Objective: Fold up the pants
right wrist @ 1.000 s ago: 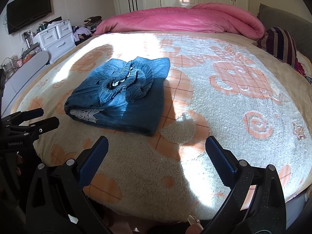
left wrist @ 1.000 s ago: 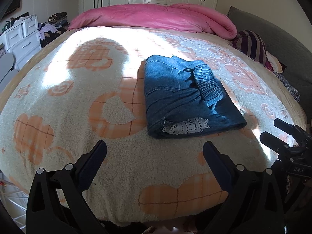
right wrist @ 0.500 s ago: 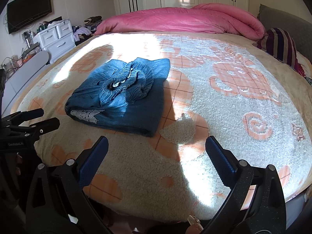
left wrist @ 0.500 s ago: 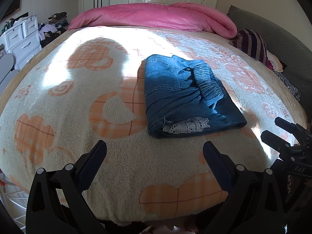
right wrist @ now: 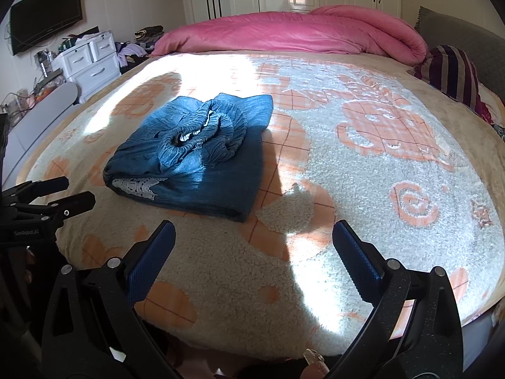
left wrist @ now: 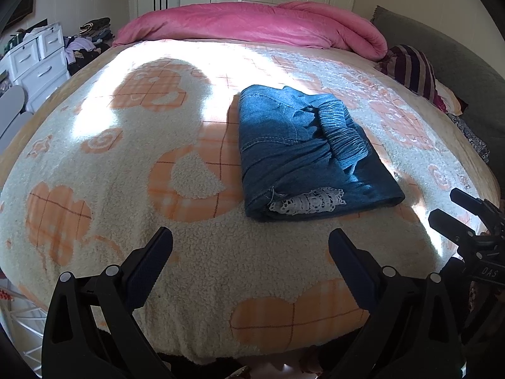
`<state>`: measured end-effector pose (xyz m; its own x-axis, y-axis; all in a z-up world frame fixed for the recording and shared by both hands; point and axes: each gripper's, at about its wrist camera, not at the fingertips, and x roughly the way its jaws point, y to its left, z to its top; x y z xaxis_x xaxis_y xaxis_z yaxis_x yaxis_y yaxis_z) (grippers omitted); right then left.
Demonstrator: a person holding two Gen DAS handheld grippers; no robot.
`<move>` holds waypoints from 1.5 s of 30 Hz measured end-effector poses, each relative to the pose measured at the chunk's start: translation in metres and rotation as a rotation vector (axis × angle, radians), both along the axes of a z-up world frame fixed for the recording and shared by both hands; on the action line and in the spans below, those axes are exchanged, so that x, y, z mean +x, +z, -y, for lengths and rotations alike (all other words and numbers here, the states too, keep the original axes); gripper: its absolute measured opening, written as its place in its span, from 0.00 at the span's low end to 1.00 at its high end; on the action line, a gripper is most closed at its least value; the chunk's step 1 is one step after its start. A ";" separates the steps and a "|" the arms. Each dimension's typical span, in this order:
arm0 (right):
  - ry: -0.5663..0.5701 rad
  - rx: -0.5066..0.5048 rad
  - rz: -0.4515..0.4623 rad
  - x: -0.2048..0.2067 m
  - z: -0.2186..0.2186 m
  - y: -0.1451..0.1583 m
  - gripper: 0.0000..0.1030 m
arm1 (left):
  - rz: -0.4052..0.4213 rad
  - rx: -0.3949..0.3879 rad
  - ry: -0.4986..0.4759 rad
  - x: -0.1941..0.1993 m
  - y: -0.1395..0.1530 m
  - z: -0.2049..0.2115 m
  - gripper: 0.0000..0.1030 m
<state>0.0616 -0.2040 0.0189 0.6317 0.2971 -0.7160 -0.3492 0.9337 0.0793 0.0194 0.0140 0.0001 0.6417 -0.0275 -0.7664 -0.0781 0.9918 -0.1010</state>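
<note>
Blue denim pants (left wrist: 303, 151) lie as a compact folded bundle on the cream fleece blanket with orange plaid shapes (left wrist: 126, 170) that covers the bed, a little toward its near edge, gathered waistband on top and a white lace trim peeking out of the near fold. Your left tongs (left wrist: 251, 254) and right tongs (right wrist: 254, 243) both hover spread wide and empty over the near edge of the bed, short of the bundle and touching nothing. Judging by the tidy stack, you are at the end of the folding; what remains, if anything, is to flatten the bunched waistband or square the edges. You have open blanket on every side, well apart from the rolled pink duvet (right wrist: 284, 33) and striped cushion (right wrist: 451, 69) at the far end.
</note>
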 end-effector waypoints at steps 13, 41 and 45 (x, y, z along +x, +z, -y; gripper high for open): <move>-0.013 -0.014 -0.001 0.001 0.004 -0.001 0.91 | -0.007 0.006 0.007 0.001 -0.002 -0.002 0.96; -0.500 -0.146 -0.065 0.111 0.185 -0.028 0.91 | -0.136 0.087 0.385 0.089 -0.028 -0.188 0.96; -0.639 -0.125 -0.112 0.170 0.248 -0.037 0.91 | -0.158 0.098 0.449 0.136 -0.036 -0.242 0.96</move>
